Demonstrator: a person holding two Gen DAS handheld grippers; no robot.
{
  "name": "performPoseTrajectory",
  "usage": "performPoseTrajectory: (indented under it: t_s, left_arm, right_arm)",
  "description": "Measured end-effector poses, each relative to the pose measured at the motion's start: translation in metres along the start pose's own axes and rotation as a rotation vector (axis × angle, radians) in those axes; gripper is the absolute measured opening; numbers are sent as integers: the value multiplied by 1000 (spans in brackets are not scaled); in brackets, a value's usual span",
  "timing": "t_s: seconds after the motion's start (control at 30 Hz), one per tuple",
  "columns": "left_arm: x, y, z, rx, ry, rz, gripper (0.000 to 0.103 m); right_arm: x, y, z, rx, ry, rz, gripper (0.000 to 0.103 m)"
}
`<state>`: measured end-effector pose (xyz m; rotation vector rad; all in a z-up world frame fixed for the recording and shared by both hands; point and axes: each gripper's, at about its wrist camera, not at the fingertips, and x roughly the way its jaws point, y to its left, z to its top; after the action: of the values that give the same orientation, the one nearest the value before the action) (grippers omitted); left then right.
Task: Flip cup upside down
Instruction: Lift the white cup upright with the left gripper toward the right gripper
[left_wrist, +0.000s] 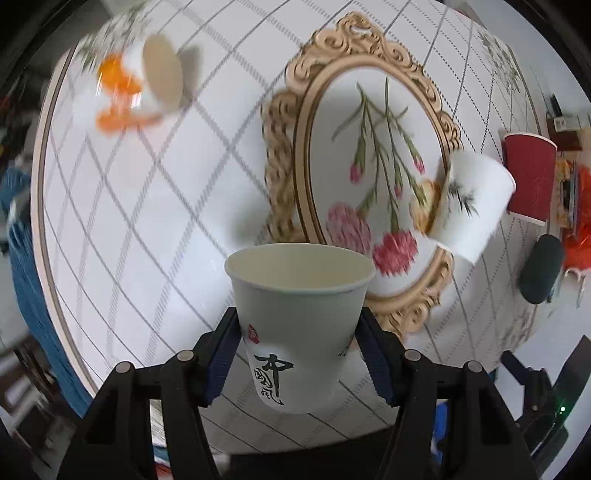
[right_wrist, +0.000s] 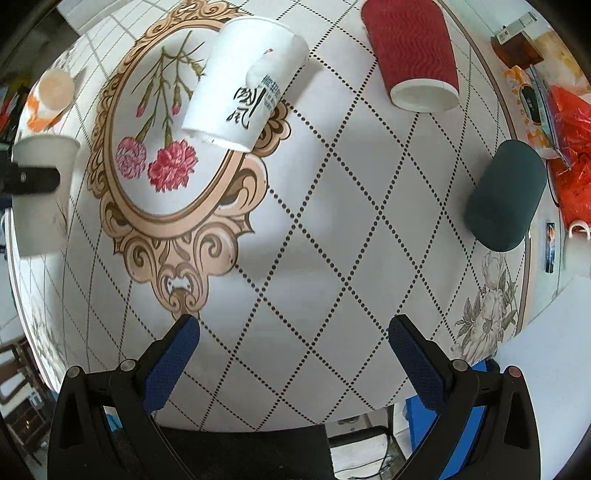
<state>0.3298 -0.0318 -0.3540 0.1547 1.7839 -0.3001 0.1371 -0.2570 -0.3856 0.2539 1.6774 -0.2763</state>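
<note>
In the left wrist view, an orange-patterned cup (left_wrist: 147, 81) sits blurred in the upper left of the frame, its opening turned toward the camera. Low in the centre, the left claw (left_wrist: 299, 354) grips a white paper cup (left_wrist: 295, 325) with black calligraphy, the blue pads (left_wrist: 223, 360) pressed against its sides; the cup is held above the desk (left_wrist: 129, 221) with its open mouth pointing away from the camera. Behind it lies the ornate gold oval with pink flowers (left_wrist: 369, 177) printed on the desk cover. To the right, a second white cup (left_wrist: 472, 206) stands mouth-down at the oval's edge, and a red ribbed cup (left_wrist: 528, 177) stands near it, also mouth-down.

In the right wrist view, the held cup shows at the far left edge of the frame, with the other claw's dark finger across it. A dark green cup (right_wrist: 506, 195) stands at the right of the frame, mouth-down too. At the bottom, the right claw (right_wrist: 293, 358) hangs wide open over the diamond-patterned cloth, nothing between its pads.
</note>
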Motion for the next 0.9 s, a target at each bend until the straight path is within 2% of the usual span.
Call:
performPoseTrajectory:
  t_s: [0.17, 0.23, 0.43, 0.73, 0.9]
  left_arm:
    - [13, -2, -26, -119, 7, -77, 60]
    - [20, -18, -33, -161, 12, -104, 60]
    - [37, -44, -47, -220, 33, -152, 60]
    - [54, -65, -58, -207, 29, -110, 62]
    - [68, -83, -65, -180, 25, -80, 63]
  right_arm:
    - [-3, -13, -22, -53, -12, -8, 103]
    - [1, -15, -30, -65, -15, -14, 103]
    - [7, -36, -52, -91, -18, -32, 103]
    - [15, -63, -79, -110, -13, -40, 103]
    - [20, -62, -76, -106, -14, -41, 103]
